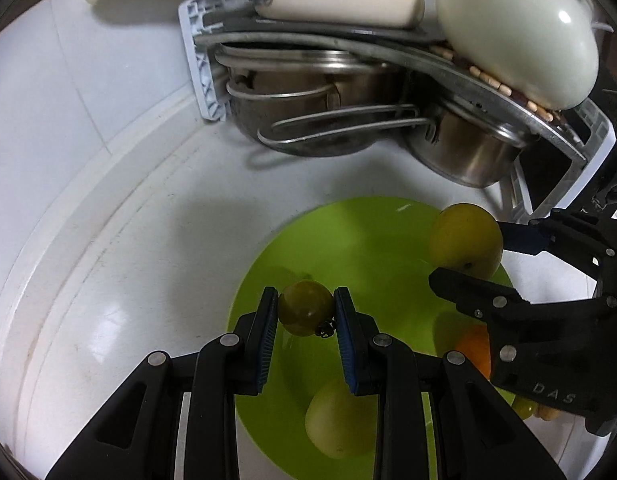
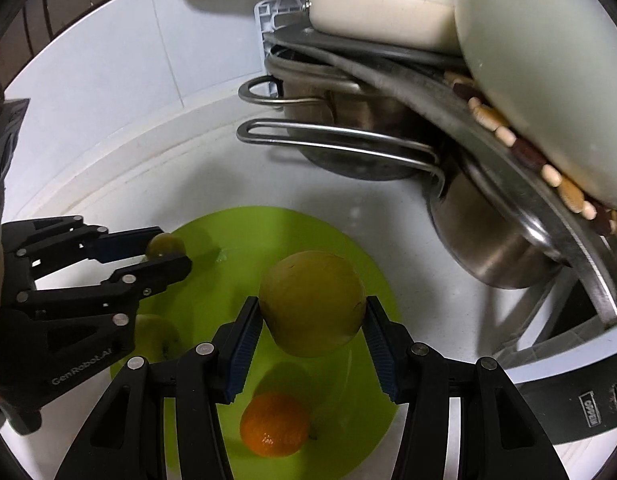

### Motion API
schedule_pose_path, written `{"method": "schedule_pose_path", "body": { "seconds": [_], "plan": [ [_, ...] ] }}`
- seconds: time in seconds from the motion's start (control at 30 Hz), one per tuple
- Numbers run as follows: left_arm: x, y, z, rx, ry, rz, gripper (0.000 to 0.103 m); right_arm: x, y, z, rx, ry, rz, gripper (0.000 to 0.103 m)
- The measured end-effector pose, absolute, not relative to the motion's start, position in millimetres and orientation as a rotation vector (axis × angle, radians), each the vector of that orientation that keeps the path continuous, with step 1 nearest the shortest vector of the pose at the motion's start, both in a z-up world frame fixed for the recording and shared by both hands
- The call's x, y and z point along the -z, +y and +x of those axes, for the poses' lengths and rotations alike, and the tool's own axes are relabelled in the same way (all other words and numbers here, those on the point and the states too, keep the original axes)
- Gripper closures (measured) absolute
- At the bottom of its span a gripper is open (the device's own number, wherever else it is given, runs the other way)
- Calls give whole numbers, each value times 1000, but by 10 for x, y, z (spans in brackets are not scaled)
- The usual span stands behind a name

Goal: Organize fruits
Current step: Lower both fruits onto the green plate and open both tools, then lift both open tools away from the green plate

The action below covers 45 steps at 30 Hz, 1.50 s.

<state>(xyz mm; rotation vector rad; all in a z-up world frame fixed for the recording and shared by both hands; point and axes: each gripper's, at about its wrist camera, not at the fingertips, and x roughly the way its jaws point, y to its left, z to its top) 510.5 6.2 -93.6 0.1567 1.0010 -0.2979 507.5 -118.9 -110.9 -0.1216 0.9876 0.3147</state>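
The left gripper (image 1: 306, 312) is clenched on a small green fruit (image 1: 305, 308) above the near-left part of the lime-green plate (image 1: 372, 248). To its right the right gripper (image 2: 313, 320) grips a large yellow-green fruit (image 2: 312, 308) over the plate's middle. Both fruits hang clear of the plate.

What could go wrong: the small fruit is pinched near the pad tips, so a jolt may squirt it out (a round thing rolls readily). Released from a height, either fruit may bounce off this shallow plate onto the white counter (image 1: 108, 280). The two grippers stand close and could knock each other.

The left wrist view alone shows a pale fruit (image 1: 336, 420) whole beneath its fingers and a small green one (image 1: 522, 408) by the plate's right edge. The right wrist view alone shows the orange (image 2: 274, 424) unobstructed.
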Motion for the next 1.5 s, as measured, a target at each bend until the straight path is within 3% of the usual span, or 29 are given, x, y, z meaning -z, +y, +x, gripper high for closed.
{"method": "schedule_pose_path", "body": {
  "seconds": [0.4, 0.57, 1.13, 1.5],
  "plan": [
    [1031, -12, 5160, 300, 1027, 190, 74, 1267, -1128, 5124, -339, 1027, -110, 51],
    [996, 24, 5133, 294, 1023, 174, 69, 1295, -1122, 5133, -343, 1021, -91, 50],
    [549, 142, 4711, 249, 909, 165, 62, 899, -1190, 4729, -344, 911, -78, 50],
    [120, 218, 4229, 236, 807, 117, 53, 504, -1268, 4264, -340, 813, -57, 50]
  ]
}}
